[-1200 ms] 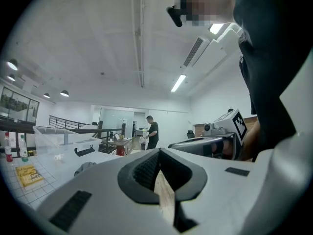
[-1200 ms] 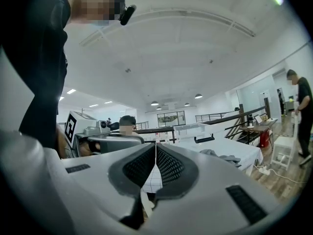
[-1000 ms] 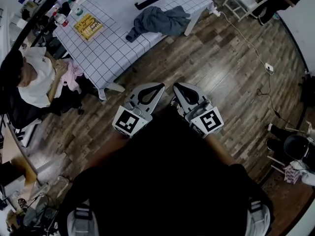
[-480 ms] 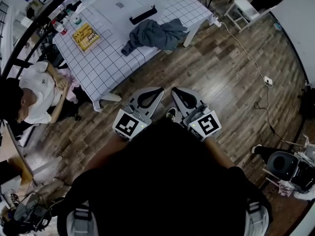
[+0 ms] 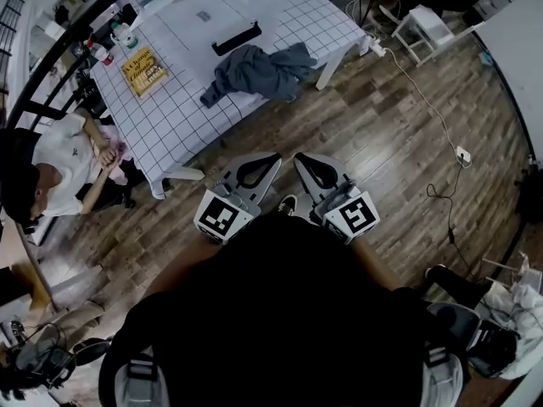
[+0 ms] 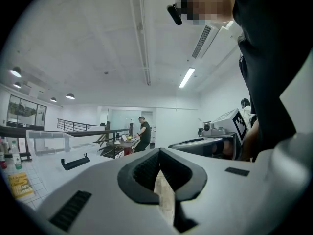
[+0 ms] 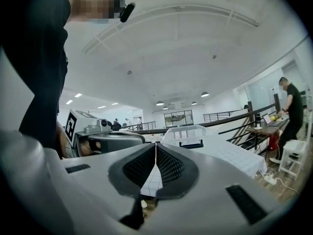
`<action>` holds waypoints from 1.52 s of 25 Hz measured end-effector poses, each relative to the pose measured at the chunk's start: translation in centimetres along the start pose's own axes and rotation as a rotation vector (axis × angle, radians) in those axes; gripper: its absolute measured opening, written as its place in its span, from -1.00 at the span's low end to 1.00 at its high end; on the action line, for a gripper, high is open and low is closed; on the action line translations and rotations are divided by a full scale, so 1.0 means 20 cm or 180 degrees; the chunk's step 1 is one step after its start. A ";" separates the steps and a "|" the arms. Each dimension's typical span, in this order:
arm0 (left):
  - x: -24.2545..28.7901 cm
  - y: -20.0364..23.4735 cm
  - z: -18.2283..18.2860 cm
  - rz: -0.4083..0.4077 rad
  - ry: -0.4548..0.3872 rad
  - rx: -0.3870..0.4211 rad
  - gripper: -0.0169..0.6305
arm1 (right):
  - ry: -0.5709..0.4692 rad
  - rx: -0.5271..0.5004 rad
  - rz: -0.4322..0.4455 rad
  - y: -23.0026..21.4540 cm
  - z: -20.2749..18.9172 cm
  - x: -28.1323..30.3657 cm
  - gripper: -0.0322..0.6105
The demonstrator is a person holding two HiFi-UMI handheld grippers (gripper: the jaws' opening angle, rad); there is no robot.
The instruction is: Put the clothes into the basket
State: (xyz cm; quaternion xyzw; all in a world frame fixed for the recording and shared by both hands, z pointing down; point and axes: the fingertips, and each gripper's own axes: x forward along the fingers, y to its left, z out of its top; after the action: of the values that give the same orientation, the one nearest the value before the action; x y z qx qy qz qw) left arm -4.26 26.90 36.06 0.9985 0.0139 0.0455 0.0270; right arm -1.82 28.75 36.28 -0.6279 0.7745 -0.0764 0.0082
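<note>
Place: a large open-plan lab or studio workspace, not a home.
Floor: dark wood planks (image 5: 382,142); at the right a loose cable (image 5: 420,75) trails to a socket block (image 5: 462,154).
Work surface: a long table (image 5: 170,108) at the far left, under a white grid-check cloth.
Seating: a white stool (image 5: 428,25) at the far right.
People: a seated person (image 5: 59,155) at the left; a standing person (image 6: 144,133) at a far desk (image 6: 124,143).
Ceiling: high and white, with a strip light (image 6: 187,77), a vent (image 6: 203,40) and round lamps (image 7: 204,94).
Edges: a black railing (image 6: 83,131) runs along the far side of the room.
</note>
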 end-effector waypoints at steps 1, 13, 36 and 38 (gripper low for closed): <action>0.03 0.00 0.00 0.0019 -0.0001 -0.0003 -0.94 | 0.0005 0.0000 0.0015 -0.03 0.00 0.00 -0.85; 0.24 0.10 -0.03 0.0280 -0.0004 -0.0107 -0.94 | 0.0136 0.0040 0.0190 -0.28 -0.03 0.00 -0.85; 0.48 0.69 -0.10 0.0200 0.0038 -0.0138 -0.94 | 0.0228 -0.0052 0.0186 -0.66 -0.05 0.54 -0.85; 0.50 0.75 -0.09 0.0162 0.0037 -0.0121 -0.94 | 0.0281 -0.0059 0.0149 -0.70 -0.06 0.59 -0.85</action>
State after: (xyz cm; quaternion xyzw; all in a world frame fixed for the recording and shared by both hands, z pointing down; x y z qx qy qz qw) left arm 5.98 12.24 39.57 0.9976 -0.0123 0.0522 0.0448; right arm 9.04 14.53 40.26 -0.6057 0.7893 -0.0966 -0.0300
